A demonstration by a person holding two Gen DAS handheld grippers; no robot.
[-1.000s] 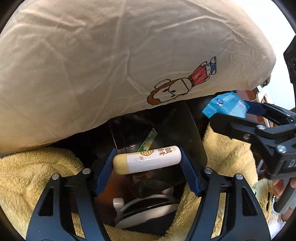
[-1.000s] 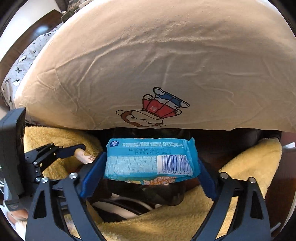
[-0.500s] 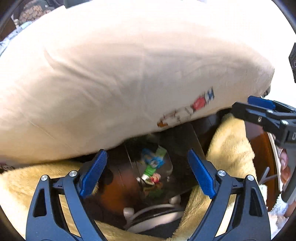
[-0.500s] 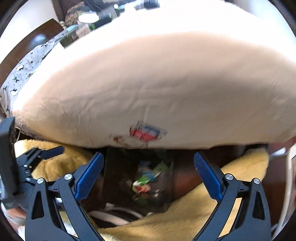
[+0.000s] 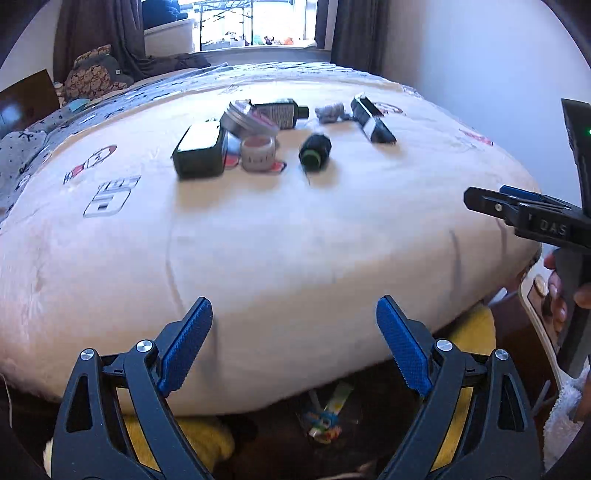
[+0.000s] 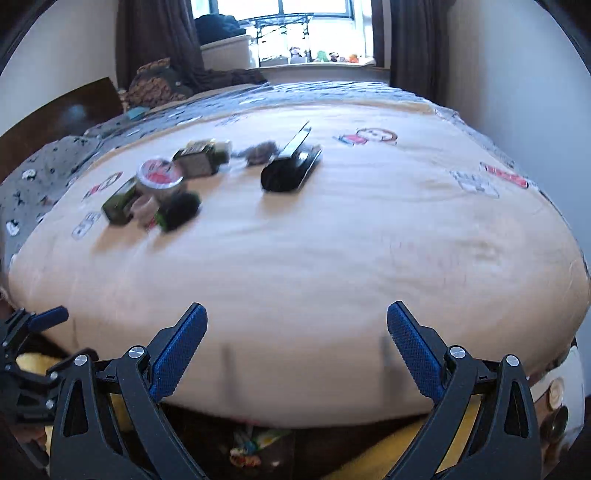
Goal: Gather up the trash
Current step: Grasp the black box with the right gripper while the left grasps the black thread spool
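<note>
My left gripper [image 5: 293,347] is open and empty above the near edge of the cream bed cover [image 5: 280,240]. My right gripper [image 6: 295,350] is open and empty too; it also shows at the right of the left wrist view [image 5: 517,206]. Below the bed edge, colourful wrappers [image 5: 325,417] lie in a dark bin; they also show in the right wrist view [image 6: 251,446]. On the bed lie several items: a dark box [image 5: 199,151], a round tin [image 5: 247,120], a small grey jar [image 5: 258,152], a dark bottle [image 5: 282,112], a black roll [image 5: 314,149] and a black flat case [image 5: 371,120].
A yellow fluffy towel [image 5: 472,325] lies under the bed edge around the bin. A dark wooden headboard [image 6: 59,118] and patterned pillows [image 6: 44,162] are at the far left. A window with curtains [image 6: 306,29] is behind the bed.
Both grippers let go of their items, the cream tube and the blue packet, into the bin and opened. Both have since lifted and tilted up, so the bed top is now in view.
</note>
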